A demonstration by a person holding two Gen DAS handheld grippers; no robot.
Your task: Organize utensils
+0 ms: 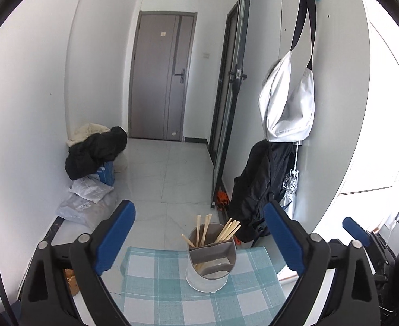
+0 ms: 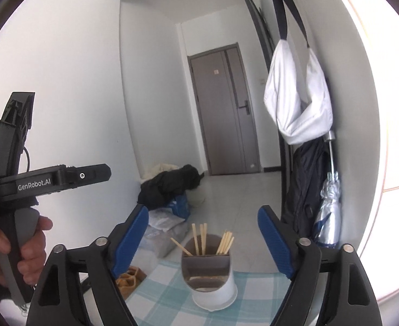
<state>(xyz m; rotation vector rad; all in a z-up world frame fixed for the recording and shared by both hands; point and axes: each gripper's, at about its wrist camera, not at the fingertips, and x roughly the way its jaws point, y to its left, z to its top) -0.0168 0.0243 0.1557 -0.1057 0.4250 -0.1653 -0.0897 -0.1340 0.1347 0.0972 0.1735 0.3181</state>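
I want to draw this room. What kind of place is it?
Probably a home's entrance hall: a grey front door, a white cloth bag hanging on the wall, and a small table with a blue checked cloth.

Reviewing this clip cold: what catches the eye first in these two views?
The utensil holder on the checked tablecloth, with chopsticks standing in its two rear compartments. Both the left gripper and the right gripper frame it with jaws wide open and nothing between them. A white bag hangs on the right wall.
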